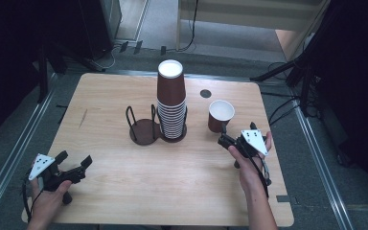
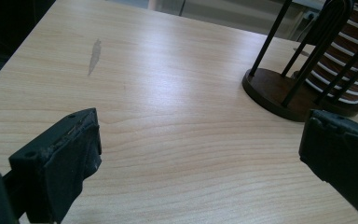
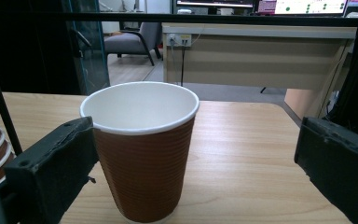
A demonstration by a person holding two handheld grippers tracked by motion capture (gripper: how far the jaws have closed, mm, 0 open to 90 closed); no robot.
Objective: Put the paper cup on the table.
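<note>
A single brown ribbed paper cup [image 1: 220, 115] with a white inside stands upright on the table's right half. My right gripper [image 1: 238, 128] sits just in front of it, open. In the right gripper view the cup [image 3: 140, 154] stands between the wide-apart jaws of the right gripper [image 3: 198, 135], closer to the left one, and I cannot tell if it touches. A tall stack of like cups [image 1: 171, 100] fills one side of a dark wire cup holder [image 1: 143, 130]. My left gripper [image 1: 74, 159] rests open near the front left corner, holding nothing.
In the left gripper view the holder's empty round base [image 2: 270, 91] and the cup stack [image 2: 349, 56] lie ahead to the right of the left gripper [image 2: 200, 130]. A dark round grommet [image 1: 205, 93] sits at the table's back. Metal rails and cables run beside the wooden table [image 1: 124, 191].
</note>
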